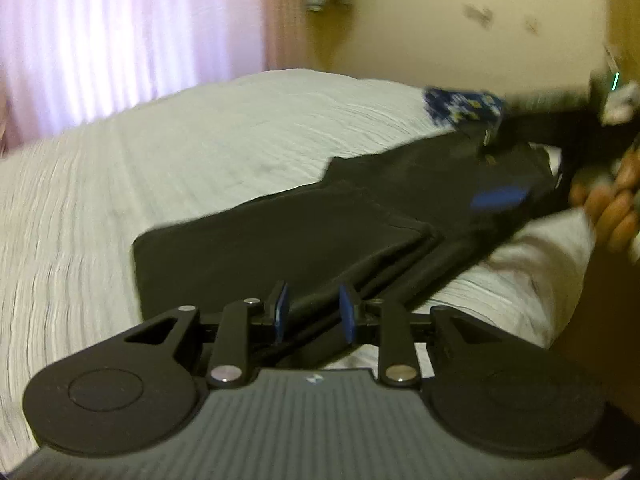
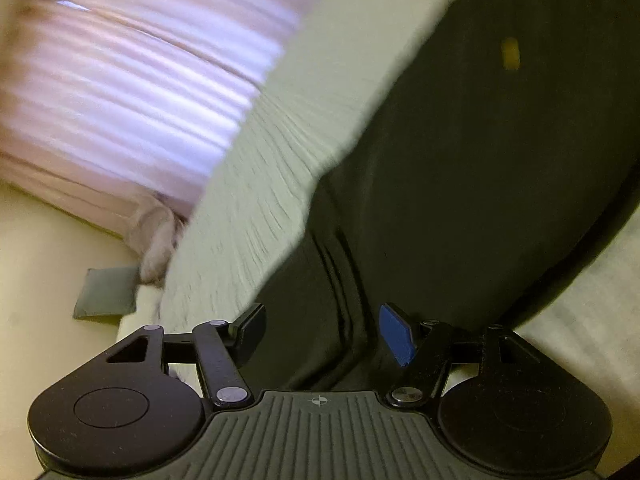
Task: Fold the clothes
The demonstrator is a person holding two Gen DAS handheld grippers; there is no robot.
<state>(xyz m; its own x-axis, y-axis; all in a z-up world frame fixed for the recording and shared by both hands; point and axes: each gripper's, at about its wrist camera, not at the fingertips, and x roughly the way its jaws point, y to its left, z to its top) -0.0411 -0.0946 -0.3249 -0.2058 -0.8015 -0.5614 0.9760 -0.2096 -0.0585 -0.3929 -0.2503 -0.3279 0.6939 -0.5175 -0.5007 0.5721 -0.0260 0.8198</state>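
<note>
Black trousers [image 1: 320, 220] folded on white bed [image 1: 160, 168]; left hand-held gripper [image 1: 314, 312] slightly parted, right hand-held gripper [image 2: 324, 334] spread wide, neither pinching fabric.

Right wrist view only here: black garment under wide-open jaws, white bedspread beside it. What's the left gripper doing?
Observer: The left gripper is at the near end of the black garment. Its jaws are partly open with the fabric edge between them, and I see no clamp.
Operator: Anything else on the bed?
Observer: A blue patterned cloth lies just past the garment's far end, on the white bedspread.
</note>
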